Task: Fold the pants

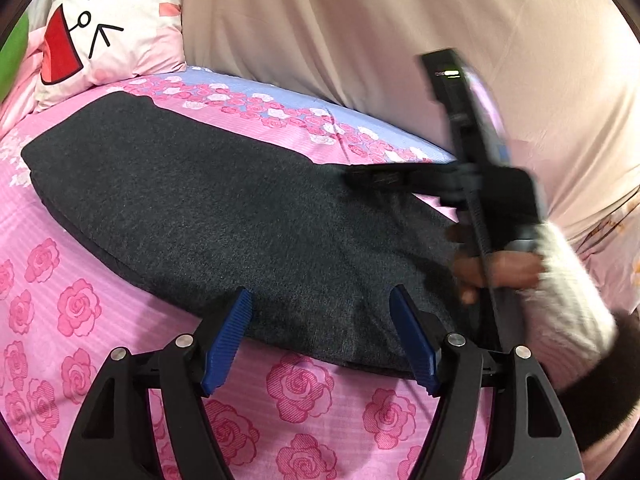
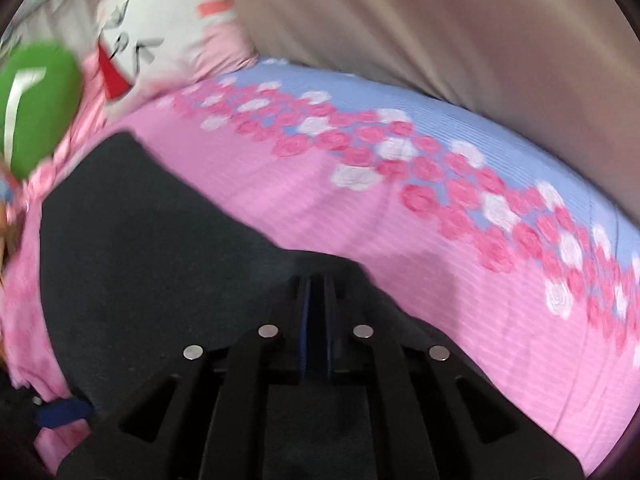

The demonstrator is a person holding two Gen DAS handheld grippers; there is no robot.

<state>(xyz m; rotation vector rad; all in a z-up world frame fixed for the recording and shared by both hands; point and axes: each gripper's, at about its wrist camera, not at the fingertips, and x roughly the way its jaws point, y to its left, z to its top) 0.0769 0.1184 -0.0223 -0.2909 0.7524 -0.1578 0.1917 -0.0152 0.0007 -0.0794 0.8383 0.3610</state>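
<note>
In the left wrist view the dark grey pants (image 1: 224,216) lie folded across the middle of the frame on the rose-print bed (image 1: 72,320). The left tongs (image 1: 320,312) stand spread over their lower edge. At right, a hand (image 1: 496,268) holds the right tongs (image 1: 372,178).

In the blurred right wrist view the right tongs (image 2: 316,284) are pressed together, pinching the pants (image 2: 152,240) at lower centre. A green object (image 2: 36,108) shows larger at upper left.

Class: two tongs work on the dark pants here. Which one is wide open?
The left tongs: blue fingers spread apart at the pants edge. The right tongs are shut.
</note>
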